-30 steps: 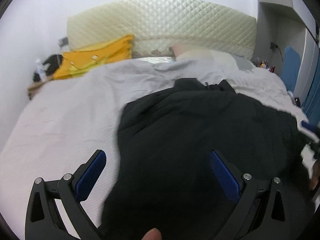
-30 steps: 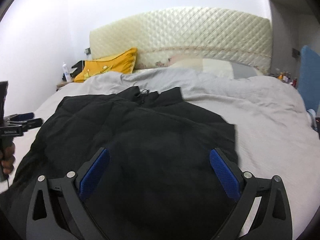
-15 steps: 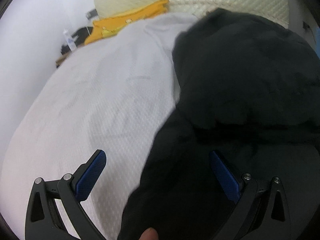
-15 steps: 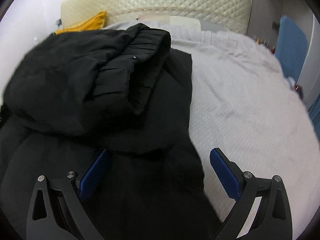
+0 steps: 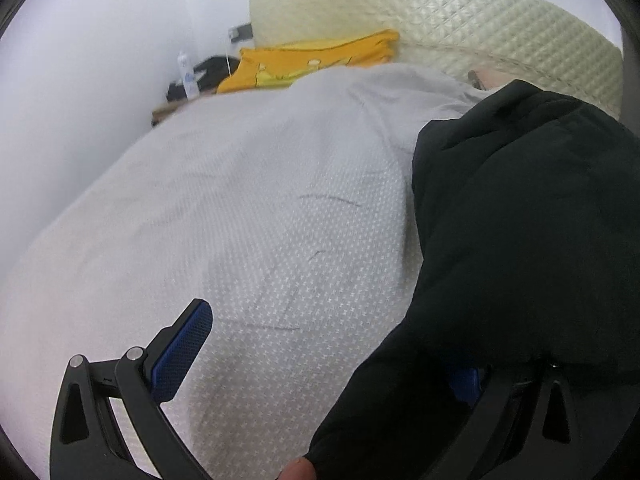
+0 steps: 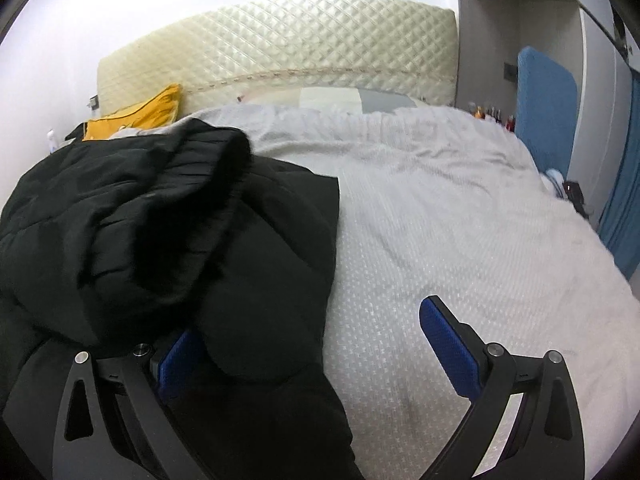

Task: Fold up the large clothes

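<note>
On a grey bedspread (image 6: 460, 248) below the quilted headboard (image 6: 320, 40), 2 wide-open grippers (image 5: 320, 360) (image 6: 312, 340) straddle a half-folded black puffer jacket (image 6: 160, 220), apparently needing another fold.

Black jacket (image 6: 160, 232), grey dotted bedspread (image 5: 240, 220), yellow pillow (image 5: 316, 60), cream quilted headboard (image 6: 320, 40).

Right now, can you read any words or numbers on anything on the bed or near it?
No text can be read anywhere.
Yellow pillow: a printed picture, no letters I can make out.
White bottle by the wall: label too small and blurred to read.
Small bottles on the far side: too tiny to read.
Black jacket: no label or logo shows.
</note>
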